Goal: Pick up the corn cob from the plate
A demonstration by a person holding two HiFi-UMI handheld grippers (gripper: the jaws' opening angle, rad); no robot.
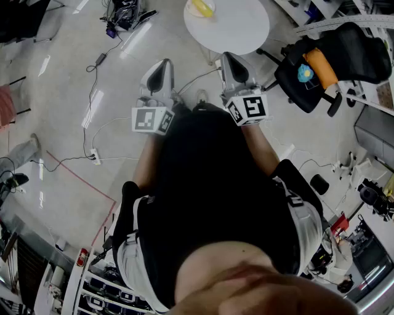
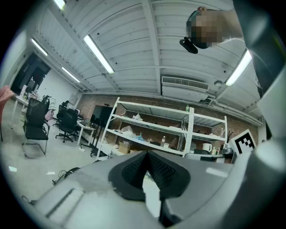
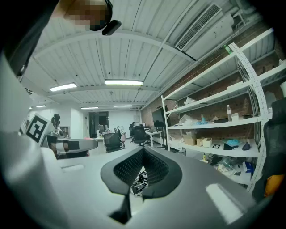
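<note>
**A:** Where's the corn cob?

**B:** In the head view, the yellow shape at twelve o'clock, cut by the top edge, is most likely the corn cob [image 1: 201, 7]. It lies at the far side of the round white table [image 1: 240, 31]. I can't make out the plate under it.

**A:** How would it handle?

**B:** My guess is light and stiff, but round and bumpy, so it could roll or slip out of a pinch. I'd take it across the middle of its length with the jaws square to its long axis. Its ends probably taper and would give less hold.

**A:** And the grippers?

**B:** Both are well short of it, held level near the person's chest. The left gripper [image 1: 162, 66] sits at about seven o'clock from the cob, and the right gripper [image 1: 233, 63] at about five. Each has its jaws closed together with nothing between them. Both would have to open before any grasp.

**A:** Anything close by?

**B:** A black office chair [image 1: 308, 71] stands at three o'clock from the right gripper, just beside the table. Cables trail over the floor [image 1: 61, 92] at nine o'clock.
</note>
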